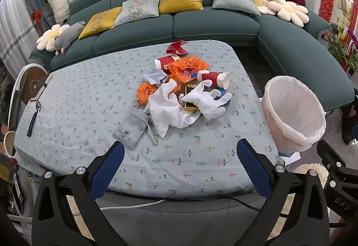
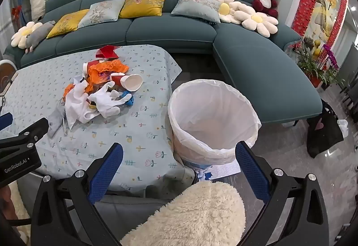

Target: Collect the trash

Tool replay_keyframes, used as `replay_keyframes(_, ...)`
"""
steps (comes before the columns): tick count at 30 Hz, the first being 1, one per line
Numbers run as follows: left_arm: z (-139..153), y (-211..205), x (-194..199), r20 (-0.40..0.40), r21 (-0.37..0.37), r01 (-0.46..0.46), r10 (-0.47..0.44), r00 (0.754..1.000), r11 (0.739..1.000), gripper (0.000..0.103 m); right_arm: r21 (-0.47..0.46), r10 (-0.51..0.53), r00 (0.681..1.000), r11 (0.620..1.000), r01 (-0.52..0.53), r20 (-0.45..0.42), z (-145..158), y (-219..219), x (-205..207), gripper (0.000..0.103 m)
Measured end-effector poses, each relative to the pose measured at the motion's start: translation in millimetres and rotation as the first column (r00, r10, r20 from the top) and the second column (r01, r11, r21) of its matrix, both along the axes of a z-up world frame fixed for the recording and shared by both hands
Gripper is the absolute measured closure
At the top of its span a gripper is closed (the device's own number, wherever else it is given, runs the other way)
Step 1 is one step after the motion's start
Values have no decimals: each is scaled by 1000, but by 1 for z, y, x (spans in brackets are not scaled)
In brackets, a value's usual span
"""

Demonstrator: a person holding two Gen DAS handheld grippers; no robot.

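Left tongs (image 1: 179, 152) and right tongs (image 2: 179, 154) both spread wide and empty, trash pile (image 1: 185, 87) mid-frame on the table (image 1: 78, 102), perhaps gloves among it, lined bin (image 2: 212, 116) just right of it.

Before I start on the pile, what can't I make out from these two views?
- Gold box, both views: white gloves cover most of it.
- Blue item: mostly under the gloves; identity unclear.
- Bin base: its own rim hides it in the left view, and a fluffy cushion partly hides it in the right.
- Pouch print: too small to read.
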State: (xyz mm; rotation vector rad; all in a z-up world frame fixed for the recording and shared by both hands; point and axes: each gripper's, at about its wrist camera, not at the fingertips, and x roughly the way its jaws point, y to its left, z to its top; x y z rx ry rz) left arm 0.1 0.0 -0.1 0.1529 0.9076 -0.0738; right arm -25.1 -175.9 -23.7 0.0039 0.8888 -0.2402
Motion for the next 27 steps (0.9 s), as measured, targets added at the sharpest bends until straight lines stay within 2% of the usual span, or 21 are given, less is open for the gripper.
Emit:
replay_keyframes(10, -1, 3, 2, -1, -13, -12, 12, 1000, 1000, 7, 0, -1, 1000, 1000, 1, 5, 0, -1, 0, 7)
replay_keyframes(20, 0, -18, 3, 0, -10, -10, 10, 1000, 1000, 7, -1, 4, 1000, 1000, -4, 5, 0, 0, 0, 7)
replay_keyframes(22, 1, 0, 0, -1, -17, -1, 1, 1000, 1000, 7, -1, -2, 1000, 1000, 2, 5, 0, -1, 0, 7)
replay_keyframes(27, 1, 1, 0, -12, -15, -1, 1, 1000, 1000, 7, 0, -1, 1000, 1000, 1, 5, 1, 0, 0, 7)
